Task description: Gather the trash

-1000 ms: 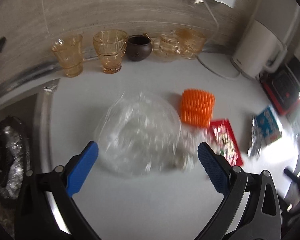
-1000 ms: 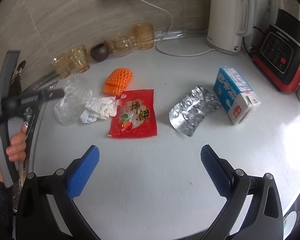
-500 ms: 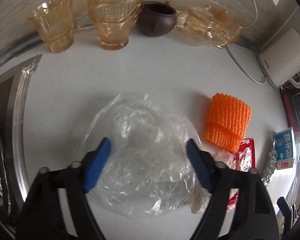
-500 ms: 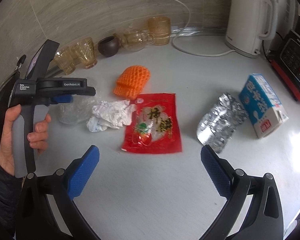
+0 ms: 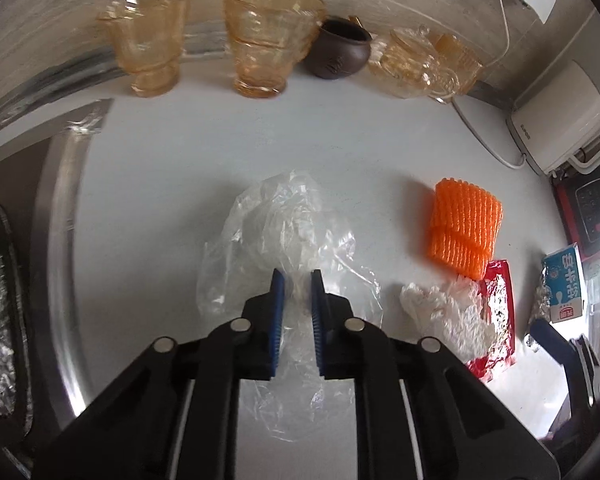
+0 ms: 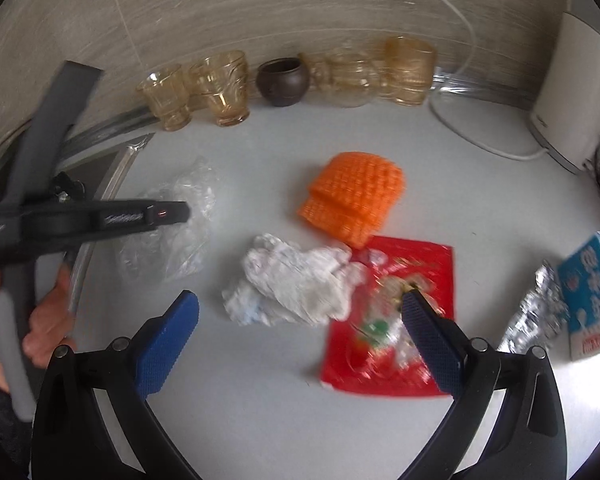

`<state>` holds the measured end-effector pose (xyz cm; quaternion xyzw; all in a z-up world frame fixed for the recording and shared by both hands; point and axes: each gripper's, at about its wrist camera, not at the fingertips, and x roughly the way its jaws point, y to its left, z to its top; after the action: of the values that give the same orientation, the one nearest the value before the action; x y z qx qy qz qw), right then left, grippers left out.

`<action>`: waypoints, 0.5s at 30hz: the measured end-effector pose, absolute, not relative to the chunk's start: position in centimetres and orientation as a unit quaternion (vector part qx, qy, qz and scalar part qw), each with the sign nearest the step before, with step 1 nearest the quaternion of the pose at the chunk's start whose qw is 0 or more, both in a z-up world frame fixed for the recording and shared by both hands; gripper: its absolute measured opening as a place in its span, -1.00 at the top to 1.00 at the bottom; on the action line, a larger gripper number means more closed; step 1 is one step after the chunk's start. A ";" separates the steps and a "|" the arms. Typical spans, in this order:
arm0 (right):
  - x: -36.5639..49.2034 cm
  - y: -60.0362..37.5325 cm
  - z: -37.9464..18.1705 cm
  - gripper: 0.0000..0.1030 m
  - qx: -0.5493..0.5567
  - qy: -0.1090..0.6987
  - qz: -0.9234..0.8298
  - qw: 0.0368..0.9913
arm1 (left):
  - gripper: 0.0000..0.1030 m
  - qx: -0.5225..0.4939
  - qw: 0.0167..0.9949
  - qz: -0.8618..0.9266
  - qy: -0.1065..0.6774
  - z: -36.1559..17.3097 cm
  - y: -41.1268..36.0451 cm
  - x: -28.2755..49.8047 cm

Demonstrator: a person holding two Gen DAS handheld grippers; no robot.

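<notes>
Plastic film (image 5: 288, 236) clamped between left gripper (image 5: 296, 280) fingers, not yet lifted off tabletop (image 5: 220, 148). Right gripper (image 6: 300, 312) fingers spread wide, crumpled tissue (image 6: 292, 280) between them. Orange net, red wrapper, foil, carton uncollected beyond.

We see amber glass cups (image 5: 260, 48) flanking a dark brown pot (image 5: 337, 55) along the wall; white kettle (image 5: 560, 120) right; red appliance (image 5: 592, 216) beside it.

White countertop (image 6: 260, 420), clear plastic bag (image 5: 284, 232), crumpled tissue (image 6: 296, 280), orange foam net (image 6: 352, 196), red wrapper (image 6: 384, 344), foil (image 6: 536, 320), carton (image 6: 588, 292)
</notes>
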<state>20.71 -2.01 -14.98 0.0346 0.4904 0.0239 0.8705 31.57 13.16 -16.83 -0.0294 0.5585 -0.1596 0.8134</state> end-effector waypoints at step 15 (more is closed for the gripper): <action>24.5 -0.6 -18.5 0.15 0.036 0.549 0.033 0.834 | 0.76 -0.002 0.845 -0.150 0.513 -14.4 16.7 25.8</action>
<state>24.49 -0.60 -18.55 0.0360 0.5492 0.0330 0.8342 25.75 16.69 -14.35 -0.0023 0.5134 -0.1500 0.8449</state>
